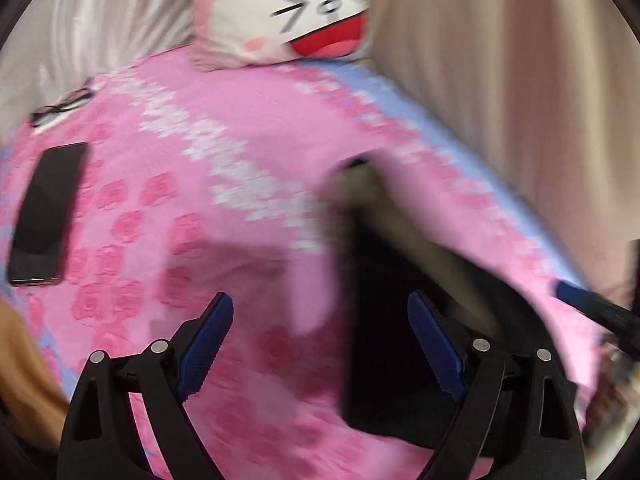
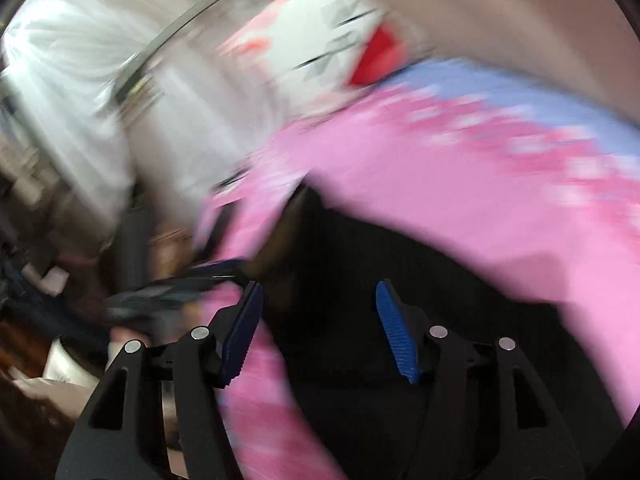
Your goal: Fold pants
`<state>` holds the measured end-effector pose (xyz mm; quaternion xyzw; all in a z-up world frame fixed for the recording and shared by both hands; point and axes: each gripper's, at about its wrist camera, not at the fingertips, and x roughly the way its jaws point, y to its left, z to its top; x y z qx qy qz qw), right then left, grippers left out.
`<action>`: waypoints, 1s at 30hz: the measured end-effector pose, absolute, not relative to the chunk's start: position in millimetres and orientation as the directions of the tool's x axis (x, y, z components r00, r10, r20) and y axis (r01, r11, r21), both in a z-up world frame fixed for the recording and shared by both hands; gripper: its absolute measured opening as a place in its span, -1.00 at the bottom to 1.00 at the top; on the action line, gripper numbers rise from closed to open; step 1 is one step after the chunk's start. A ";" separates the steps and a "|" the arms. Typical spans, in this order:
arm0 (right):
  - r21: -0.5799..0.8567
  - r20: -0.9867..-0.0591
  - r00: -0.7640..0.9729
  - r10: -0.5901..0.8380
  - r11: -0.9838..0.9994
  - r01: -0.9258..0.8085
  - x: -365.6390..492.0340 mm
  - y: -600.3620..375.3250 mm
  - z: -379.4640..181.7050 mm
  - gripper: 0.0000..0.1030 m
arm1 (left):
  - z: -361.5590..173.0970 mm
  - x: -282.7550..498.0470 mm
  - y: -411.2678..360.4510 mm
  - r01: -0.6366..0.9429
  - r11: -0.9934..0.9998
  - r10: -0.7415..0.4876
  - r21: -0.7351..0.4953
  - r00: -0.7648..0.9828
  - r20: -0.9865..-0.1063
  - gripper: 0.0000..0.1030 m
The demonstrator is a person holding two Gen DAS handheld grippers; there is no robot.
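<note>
Black pants point(image 1: 384, 320) with a brownish upper part lie on the pink flowered bedspread point(image 1: 240, 120). In the left wrist view they sit at the lower right, running under the right finger. My left gripper point(image 1: 320, 300) is open wide above the bedspread, its blue pads holding nothing. A blue fingertip of my right gripper point(image 1: 576, 300) shows at the right edge. In the blurred right wrist view the pants point(image 2: 400, 248) spread below my right gripper point(image 2: 319, 287). It is open, with the cloth lying under the gap and the pads off it.
A dark phone point(image 1: 48, 212) and a pair of glasses point(image 1: 60, 110) lie on the bedspread at the left. A cartoon-face pillow point(image 1: 304, 12) is at the head. A beige surface point(image 1: 500, 80) borders the right side. Clutter point(image 2: 60, 280) lies beside the bed.
</note>
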<state>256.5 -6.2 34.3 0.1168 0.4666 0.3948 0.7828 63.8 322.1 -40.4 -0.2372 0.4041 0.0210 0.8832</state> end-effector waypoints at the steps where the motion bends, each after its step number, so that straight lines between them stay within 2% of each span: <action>1: 0.554 -0.672 0.265 0.691 0.707 -0.440 274.1 -34.1 21.0 0.13 | -34.0 61.3 319.7 -0.190 0.882 -0.195 -0.432 0.687 -0.700 0.68; 4: 0.557 -0.751 0.192 0.632 0.762 -0.330 307.0 -63.1 -25.9 0.07 | -22.9 64.6 302.3 -0.098 0.881 -0.274 -0.462 0.690 -0.670 0.78; 7: 0.514 -0.805 0.125 0.579 0.788 -0.340 312.8 -46.8 -59.6 -0.08 | -44.0 83.7 279.4 -0.110 0.915 -0.243 -0.388 0.618 -0.748 0.77; 8: 0.483 -0.808 0.160 0.567 0.793 -0.371 309.5 -42.8 -56.2 -0.18 | -60.5 90.9 272.5 -0.142 0.937 -0.186 -0.318 0.568 -0.802 0.77; 10: 0.447 -0.813 0.193 0.549 0.801 -0.397 304.8 -36.0 -45.7 -0.71 | -87.2 95.6 267.1 -0.176 0.958 -0.107 -0.225 0.507 -0.855 0.77; 11: 0.411 -0.820 0.224 0.527 0.814 -0.412 304.4 -32.8 -39.1 -0.86 | -89.6 92.5 263.6 -0.158 0.968 -0.082 -0.193 0.530 -0.844 0.77; 15: 0.321 -0.794 0.396 0.462 0.870 -0.374 318.4 -47.4 -18.2 -1.00 | -92.8 90.0 244.7 -0.133 0.990 0.034 -0.044 0.532 -0.846 0.77; 16: 0.246 -0.822 0.434 0.369 0.917 -0.313 333.3 -58.5 -32.0 -1.00 | -95.0 89.6 238.7 -0.137 0.991 0.072 -0.002 0.532 -0.844 0.77; 18: 0.265 -0.858 0.377 0.350 0.929 -0.259 348.9 -69.7 -58.3 -1.00 | -95.3 88.2 232.6 -0.136 0.990 0.111 0.044 0.535 -0.837 0.78; 19: 0.315 -0.836 0.401 0.376 0.925 -0.211 346.9 -82.0 -56.6 -1.00 | -95.9 86.7 230.2 -0.134 0.989 0.125 0.061 0.539 -0.833 0.78; 21: 0.416 -0.761 0.443 0.474 0.881 -0.227 326.8 -95.5 -31.6 -1.00 | -95.6 87.1 233.4 -0.133 0.990 0.112 0.047 0.541 -0.834 0.78; 22: 0.423 -0.749 0.438 0.497 0.868 -0.261 316.6 -94.2 -23.3 -0.96 | -95.0 85.2 236.0 -0.130 0.991 0.092 0.025 0.541 -0.836 0.78; 24: 0.407 -0.780 0.350 0.518 0.846 -0.344 301.2 -77.1 -21.5 -0.71 | -93.5 89.4 243.1 -0.132 0.991 0.070 -0.003 0.543 -0.837 0.77; 25: 0.382 -0.802 0.317 0.507 0.842 -0.380 294.3 -64.5 -25.1 -0.63 | -93.6 90.4 243.4 -0.134 0.991 0.065 -0.010 0.542 -0.838 0.77; 28: 0.277 -0.859 0.278 0.430 0.846 -0.455 280.5 -31.6 -39.7 -0.62 | -93.8 92.2 241.1 -0.143 0.990 0.067 -0.012 0.538 -0.840 0.78; 30: 0.165 -0.858 0.358 0.369 0.857 -0.488 269.3 -20.4 -40.7 -0.61 | -93.3 88.8 240.7 -0.139 0.990 0.062 -0.017 0.540 -0.839 0.78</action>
